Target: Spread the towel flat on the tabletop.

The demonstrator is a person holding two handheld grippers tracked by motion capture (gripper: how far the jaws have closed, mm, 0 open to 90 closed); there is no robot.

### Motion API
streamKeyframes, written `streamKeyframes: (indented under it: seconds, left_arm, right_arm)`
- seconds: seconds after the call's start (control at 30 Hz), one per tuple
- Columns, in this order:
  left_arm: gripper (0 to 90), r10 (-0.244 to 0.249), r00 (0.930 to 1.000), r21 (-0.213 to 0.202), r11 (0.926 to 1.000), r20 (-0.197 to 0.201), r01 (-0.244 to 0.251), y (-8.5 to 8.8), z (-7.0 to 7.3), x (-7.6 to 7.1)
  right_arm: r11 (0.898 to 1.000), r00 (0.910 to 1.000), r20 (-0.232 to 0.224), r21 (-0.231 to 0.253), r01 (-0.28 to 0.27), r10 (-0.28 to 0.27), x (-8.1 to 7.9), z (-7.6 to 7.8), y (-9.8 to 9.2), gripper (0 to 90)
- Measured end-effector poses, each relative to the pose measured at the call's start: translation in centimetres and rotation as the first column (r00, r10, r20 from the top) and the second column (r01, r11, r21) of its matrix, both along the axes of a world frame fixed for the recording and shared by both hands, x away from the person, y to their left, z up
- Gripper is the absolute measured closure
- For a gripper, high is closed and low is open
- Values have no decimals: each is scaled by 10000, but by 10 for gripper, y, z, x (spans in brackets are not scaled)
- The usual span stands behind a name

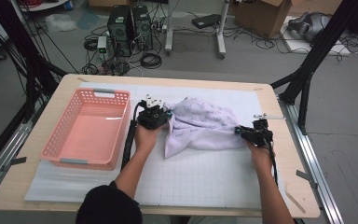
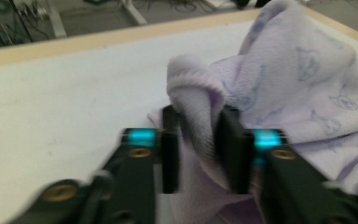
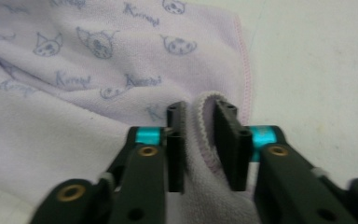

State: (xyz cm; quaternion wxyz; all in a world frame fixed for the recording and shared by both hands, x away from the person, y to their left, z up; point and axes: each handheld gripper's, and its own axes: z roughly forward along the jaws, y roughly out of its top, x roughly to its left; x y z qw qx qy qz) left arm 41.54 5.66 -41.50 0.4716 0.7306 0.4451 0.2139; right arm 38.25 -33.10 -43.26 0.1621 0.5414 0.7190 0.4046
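Observation:
A pale lilac towel (image 1: 200, 126) printed with small cartoon faces lies crumpled on the white gridded mat (image 1: 191, 172). My left gripper (image 1: 163, 116) holds its left edge; in the left gripper view a fold of the towel (image 2: 279, 79) bulges up between the jaws of my left gripper (image 2: 198, 149), which are shut on it. My right gripper (image 1: 242, 132) grips the towel's right corner. In the right gripper view the stitched hem of the towel (image 3: 98, 60) is pinched between the jaws of my right gripper (image 3: 200, 147).
A pink plastic basket (image 1: 58, 144) stands on the table's left side, with nothing in it. The wooden table edge (image 1: 265, 88) runs behind the mat. Black frame posts (image 1: 307, 70) stand at the right; computers and cables lie on the floor beyond.

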Motion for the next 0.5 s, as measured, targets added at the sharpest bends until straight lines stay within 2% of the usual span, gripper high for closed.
streamKeyframes:
  seconds: [0.03, 0.13, 0.2, 0.27, 0.37, 0.5]
  left_arm:
    - [541, -115, 9999, -10, 9999, 96, 115, 1, 1, -3]
    - [473, -466, 9984, -144, 9988, 325, 471, 2, 5, -16]
    - [455, -701, 9966, -190, 9973, 442, 710, 4, 8, -25]
    - [455, -927, 9944, -239, 9953, 506, 940, 6, 9, -34]
    - [442, -1282, 9904, -270, 9912, 515, 1297, 8, 9, -46]
    - [429, -1698, 9835, -115, 9852, 618, 1708, 9, 7, -65]
  right_arm:
    - [10000, 10000, 83, -10, -15, 15, -2, 1, -1, 626]
    - [9999, 9980, 630, 140, 61, -70, -12, 10, -9, 565]
    - [9995, 9956, 936, 299, -33, 5, -21, 16, -16, 556]
    - [9998, 9929, 1182, 150, -121, 103, -30, 20, -22, 556]
    - [9995, 9907, 1328, 18, -318, 313, -43, 22, -28, 556]
    - [9954, 9856, 1407, -342, -900, 940, -59, 20, -26, 557]
